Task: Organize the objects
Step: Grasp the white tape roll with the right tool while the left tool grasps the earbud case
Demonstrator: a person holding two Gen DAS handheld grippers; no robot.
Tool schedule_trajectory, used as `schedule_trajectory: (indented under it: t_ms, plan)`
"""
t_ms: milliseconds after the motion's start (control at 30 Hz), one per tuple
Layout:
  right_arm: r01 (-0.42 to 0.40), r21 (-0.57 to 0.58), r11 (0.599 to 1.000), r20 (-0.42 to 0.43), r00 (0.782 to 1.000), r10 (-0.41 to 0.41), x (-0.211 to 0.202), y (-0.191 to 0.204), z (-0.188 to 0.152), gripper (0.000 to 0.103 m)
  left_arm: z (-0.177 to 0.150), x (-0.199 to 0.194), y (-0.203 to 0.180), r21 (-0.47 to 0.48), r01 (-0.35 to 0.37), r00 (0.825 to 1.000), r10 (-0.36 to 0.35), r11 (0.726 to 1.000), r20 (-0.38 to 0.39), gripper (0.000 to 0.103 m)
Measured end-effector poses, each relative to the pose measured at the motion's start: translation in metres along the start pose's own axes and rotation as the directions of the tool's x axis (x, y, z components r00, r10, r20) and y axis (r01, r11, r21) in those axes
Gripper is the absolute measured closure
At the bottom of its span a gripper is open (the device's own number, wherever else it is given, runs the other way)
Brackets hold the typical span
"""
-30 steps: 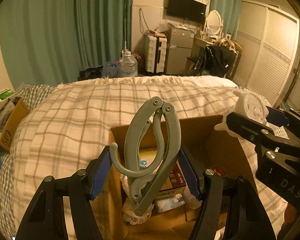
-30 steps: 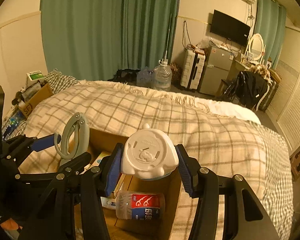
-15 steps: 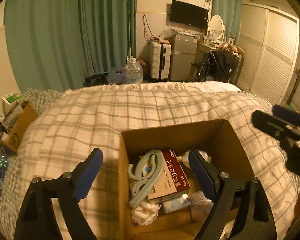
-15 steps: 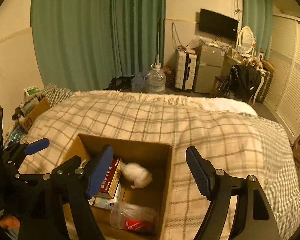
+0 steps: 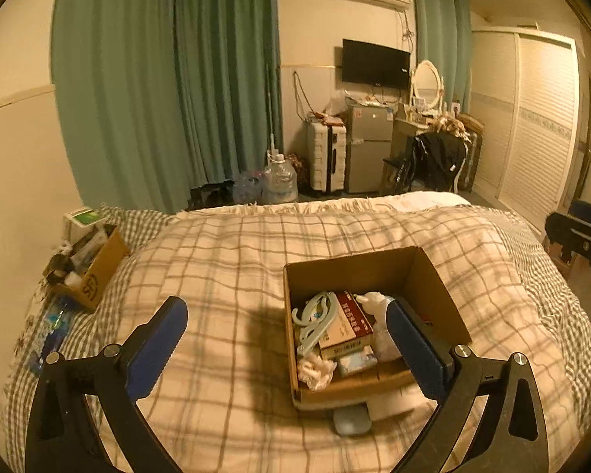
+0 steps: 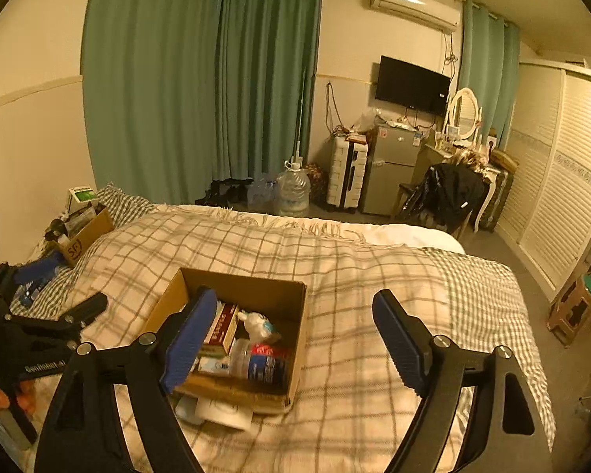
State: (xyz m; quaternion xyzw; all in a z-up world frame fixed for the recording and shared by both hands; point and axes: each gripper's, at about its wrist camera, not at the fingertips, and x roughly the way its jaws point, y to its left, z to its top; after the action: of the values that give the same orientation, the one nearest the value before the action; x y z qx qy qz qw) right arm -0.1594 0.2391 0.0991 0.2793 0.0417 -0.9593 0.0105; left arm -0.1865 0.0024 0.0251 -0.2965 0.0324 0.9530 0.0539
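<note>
Both of my hand-held grippers now hang wide apart and empty above the bed. A second ago my left gripper [image 5: 285,335] was clamped on the grey-green folding plastic hanger [image 5: 313,321] and my right gripper [image 6: 295,339] on the white round plastic container [image 6: 256,321]; half a second ago both had let go. Since then I have pulled both hands up and back, so the open brown cardboard box [image 5: 433,276] looks smaller and sits lower in each view. I judge this pair of drops done, and the next objects to organise must come from elsewhere.

From the left wrist, I see the hanger lying along the box's left side against the red-covered book [image 5: 350,321], with a white lacy bundle [image 5: 313,368] at the near corner and a grey rounded thing poking out under the box's near edge. The right wrist hides the hanger behind its left finger, but shows the clear plastic bottle with a red and blue label [image 6: 262,360] lying in the box, plus white papers [image 6: 220,412] under it.
</note>
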Motion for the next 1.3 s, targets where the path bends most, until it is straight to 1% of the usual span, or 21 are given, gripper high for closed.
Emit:
schedule_trajectory:
  t_ms: [67,167,267,333,367,433,533,633,700,767,800,833,867,900,933,967,1033,1100,1200,1300]
  plan:
    - [-0.003,-0.009,1.000,0.000,1.000,0.003,-0.012,0.002,-0.011,0.020,-0.008,-0.009,0.001,-0.012,-0.004,1.000,0.004,1.000,0.000,0.000]
    - [0.001,-0.022,1.000,-0.014,1.000,-0.002,-0.018,0.005,-0.031,0.020,-0.028,-0.018,0.003,-0.044,-0.008,1.000,0.009,0.999,0.004,0.000]
    - [0.007,-0.031,0.999,-0.055,0.998,-0.009,-0.008,0.009,-0.057,0.020,-0.051,-0.012,0.001,-0.063,-0.015,1.000,0.014,0.998,-0.022,0.000]
    - [-0.006,-0.023,1.000,-0.098,0.995,0.004,0.008,0.012,-0.076,0.020,-0.068,0.001,-0.002,-0.069,-0.020,0.998,0.016,0.997,-0.059,0.000]
    - [-0.013,-0.022,1.000,-0.127,0.992,0.010,0.018,0.013,-0.085,0.020,-0.076,0.008,-0.002,-0.069,-0.037,0.997,0.032,0.997,-0.074,0.000]
    - [-0.010,-0.036,0.999,-0.184,0.983,0.004,0.038,0.019,-0.103,0.020,-0.092,0.026,-0.006,-0.056,-0.089,0.990,0.082,0.995,-0.112,0.000]
    - [-0.023,-0.053,0.998,-0.264,0.964,0.008,0.070,0.029,-0.131,0.020,-0.113,0.047,-0.006,-0.037,-0.089,0.981,0.081,0.995,-0.179,0.000]
    - [-0.030,-0.093,0.995,-0.362,0.932,-0.006,0.105,0.041,-0.155,0.020,-0.128,0.060,-0.005,-0.051,-0.075,0.973,0.062,0.996,-0.222,0.000]
    - [-0.043,-0.118,0.992,-0.419,0.908,-0.011,0.124,0.051,-0.165,0.029,-0.135,0.066,-0.005,-0.045,-0.073,0.968,0.060,0.996,-0.243,0.000]
    - [-0.059,-0.134,0.989,-0.453,0.891,-0.008,0.141,0.059,-0.169,0.033,-0.137,0.071,-0.007,-0.046,-0.059,0.965,0.045,0.997,-0.259,0.000]
    - [-0.066,-0.132,0.989,-0.461,0.888,-0.003,0.147,0.062,-0.169,0.039,-0.139,0.072,-0.007,-0.049,-0.054,0.964,0.039,0.997,-0.263,0.000]
    - [-0.075,-0.131,0.989,-0.468,0.884,0.006,0.153,0.064,-0.169,0.043,-0.140,0.073,-0.007,-0.051,-0.051,0.962,0.036,0.997,-0.269,0.000]
    - [-0.086,-0.125,0.988,-0.479,0.878,0.016,0.160,0.066,-0.169,0.054,-0.141,0.073,-0.008,-0.050,-0.051,0.961,0.035,0.997,-0.274,0.000]
    - [-0.087,-0.118,0.989,-0.484,0.875,0.019,0.164,0.066,-0.169,0.067,-0.143,0.074,-0.008,-0.047,-0.051,0.960,0.036,0.998,-0.278,0.000]
    - [-0.088,-0.110,0.990,-0.489,0.872,0.023,0.167,0.065,-0.169,0.076,-0.144,0.075,-0.010,-0.045,-0.049,0.959,0.035,0.998,-0.282,0.000]
    - [-0.089,-0.098,0.991,-0.494,0.869,0.029,0.169,0.062,-0.171,0.087,-0.145,0.075,-0.010,-0.044,-0.047,0.958,0.033,0.998,-0.286,0.000]
    - [-0.085,-0.078,0.993,-0.480,0.876,0.037,0.161,0.056,-0.170,0.090,-0.147,0.076,-0.014,-0.038,-0.043,0.956,0.030,0.998,-0.290,0.000]
    - [-0.080,-0.044,0.996,-0.451,0.891,0.052,0.146,0.046,-0.168,0.095,-0.148,0.077,-0.021,-0.026,-0.037,0.954,0.028,0.999,-0.298,0.000]
    - [-0.035,-0.012,0.999,-0.402,0.915,0.027,0.120,0.028,-0.164,0.095,-0.149,0.082,-0.035,-0.008,-0.011,0.948,0.008,1.000,-0.318,0.000]
    - [0.008,0.019,1.000,-0.377,0.926,0.000,0.109,0.009,-0.159,0.095,-0.149,0.094,-0.055,0.017,0.008,0.942,-0.002,1.000,-0.335,0.004]
